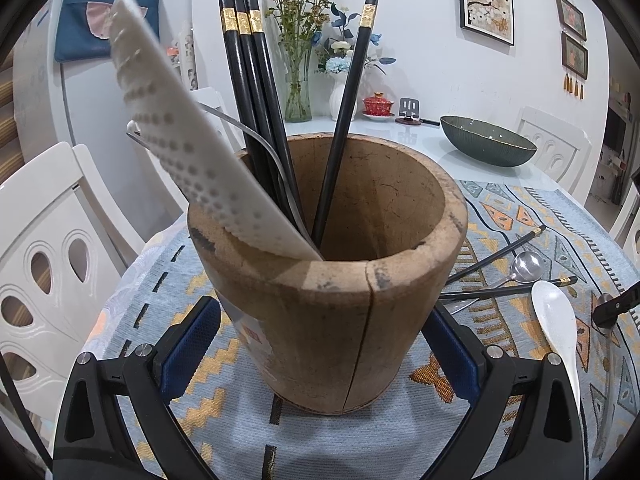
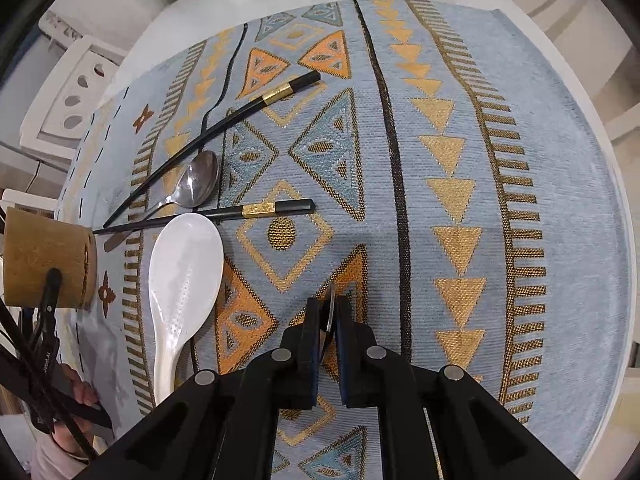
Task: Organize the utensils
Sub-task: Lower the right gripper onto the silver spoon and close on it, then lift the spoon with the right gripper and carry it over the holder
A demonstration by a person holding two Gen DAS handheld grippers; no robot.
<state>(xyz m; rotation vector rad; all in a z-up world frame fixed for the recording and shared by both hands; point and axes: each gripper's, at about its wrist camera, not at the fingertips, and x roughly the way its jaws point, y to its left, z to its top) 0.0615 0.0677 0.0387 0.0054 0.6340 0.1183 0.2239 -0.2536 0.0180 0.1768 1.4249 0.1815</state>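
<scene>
A cracked wooden holder point(image 1: 340, 300) stands on the patterned mat, holding a white dotted paddle point(image 1: 180, 128), several black chopsticks point(image 1: 248, 80) and a curved metal handle point(image 1: 256, 140). My left gripper point(image 1: 324, 308) spans the holder's base, its blue pads point(image 1: 188, 352) against both sides. To the right on the mat lie a white rice spoon point(image 2: 184, 280), a steel spoon point(image 2: 198, 182) and two black chopsticks point(image 2: 240, 114), one crossing the steel spoon's handle. My right gripper point(image 2: 328, 314) points down at the mat, shut on a thin metal utensil point(image 2: 331, 300) seen edge-on.
The blue and orange mat point(image 2: 460, 120) covers this end of a white table. Farther back stand a dark bowl point(image 1: 488, 144), a glass vase of flowers point(image 1: 298, 92) and a red lidded cup point(image 1: 378, 106). White chairs point(image 1: 44, 264) ring the table. A hand point(image 2: 80, 392) shows low on the left.
</scene>
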